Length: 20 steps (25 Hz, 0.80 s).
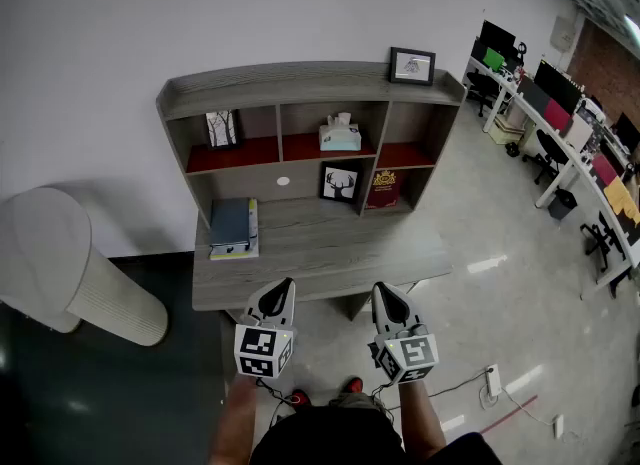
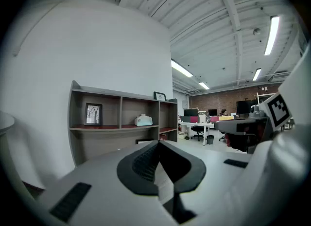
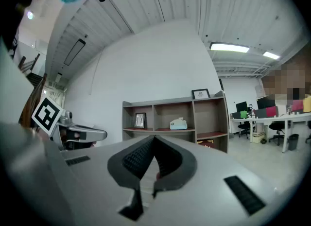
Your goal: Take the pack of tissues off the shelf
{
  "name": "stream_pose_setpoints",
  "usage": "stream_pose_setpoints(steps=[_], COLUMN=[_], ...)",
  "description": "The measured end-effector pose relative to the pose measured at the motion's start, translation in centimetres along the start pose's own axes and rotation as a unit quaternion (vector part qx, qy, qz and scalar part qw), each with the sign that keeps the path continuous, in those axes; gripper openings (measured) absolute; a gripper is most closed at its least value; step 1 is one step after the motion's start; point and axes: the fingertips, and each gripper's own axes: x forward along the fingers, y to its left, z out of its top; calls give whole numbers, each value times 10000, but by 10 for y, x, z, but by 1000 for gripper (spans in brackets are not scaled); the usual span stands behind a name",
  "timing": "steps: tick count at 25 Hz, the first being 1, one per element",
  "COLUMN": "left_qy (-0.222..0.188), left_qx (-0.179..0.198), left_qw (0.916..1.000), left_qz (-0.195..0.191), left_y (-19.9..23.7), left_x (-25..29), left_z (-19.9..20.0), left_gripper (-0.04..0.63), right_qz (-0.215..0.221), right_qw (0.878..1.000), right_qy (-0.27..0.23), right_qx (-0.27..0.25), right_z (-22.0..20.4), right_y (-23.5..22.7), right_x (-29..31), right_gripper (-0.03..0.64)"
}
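Only your head view shows the whole desk unit. The shelf (image 1: 300,83) has three upper compartments, and the pack of tissues (image 1: 340,134) sits in the middle one on the red lining, well apart from both grippers. From there you can count three framed pictures: one (image 1: 412,66) on top of the shelf at its right end, one (image 1: 222,128) in the left compartment, and a deer print (image 1: 341,183) standing below the tissues. That view alone shows the stack of books (image 1: 233,227) lying on the desk top (image 1: 330,253) at the left, and the white ribbed drum (image 1: 70,273) on the floor beside the desk.

There are two grippers, both held short of the desk's front edge. Your left gripper (image 1: 275,298) has its jaws pressed together with nothing between them, which its own view (image 2: 158,145) makes plain. Your right gripper (image 1: 390,301) is likewise closed and empty (image 3: 154,140).

Each gripper view gives what the head view cannot, a level look into the shelf. The single tissue pack appears above the left jaws (image 2: 143,120) and above the right jaws (image 3: 178,123). Each gripper view also catches the other gripper's marker cube at its edge.
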Motion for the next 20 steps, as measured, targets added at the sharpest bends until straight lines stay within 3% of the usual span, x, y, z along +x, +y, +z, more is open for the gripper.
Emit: stream_pose_setpoints(steps=[7,20], left_qy=[20,-13], left_qx=[-58,-80], left_qw=[10000,9999], left_qz=[14,71], left_y=[9,31], left_x=[-7,-11], left_z=[-3,-5], left_gripper=[7,8], right_qz=[-84,202], right_qw=[9998,9992], right_qy=[164,312], right_qx=[93,-125], right_z=[-6,-16], right_y=[4,32], right_x=[4,30], right_gripper=[28,28])
